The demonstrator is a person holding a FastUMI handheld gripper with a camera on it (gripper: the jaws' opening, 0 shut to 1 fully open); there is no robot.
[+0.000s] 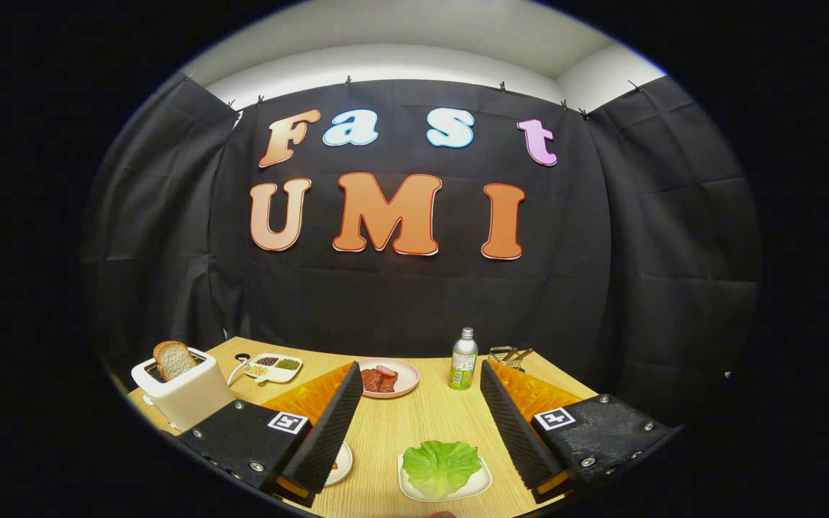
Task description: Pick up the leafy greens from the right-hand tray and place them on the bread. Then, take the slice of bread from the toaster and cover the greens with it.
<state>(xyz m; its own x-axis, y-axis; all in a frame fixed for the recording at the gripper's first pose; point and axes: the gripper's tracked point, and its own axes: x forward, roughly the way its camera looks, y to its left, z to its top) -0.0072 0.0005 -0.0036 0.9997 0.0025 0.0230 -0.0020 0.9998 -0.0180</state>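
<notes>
In the gripper view, your gripper [414,403] hangs above the table [414,432] with its jaws spread wide and nothing between them but bare wood. The greens [441,466] lie on a white tray [479,486] low between the fingers [332,424], nearer the right one and not touching either. Just inside the left finger a plate [343,464] peeks out, mostly hidden, so you cannot tell what lies on it. The toaster [184,392] stands beyond the left finger at the table's left corner, with a bread slice [174,360] sticking up out of its slot. Farther back sits a divided dish [273,367] of small grains, and a pink plate [394,377] with meat pieces lies ahead between the fingers. A bottle [463,360] stands upright just beyond the right fingertip, with some metal tongs [509,355] behind it near the wall.
</notes>
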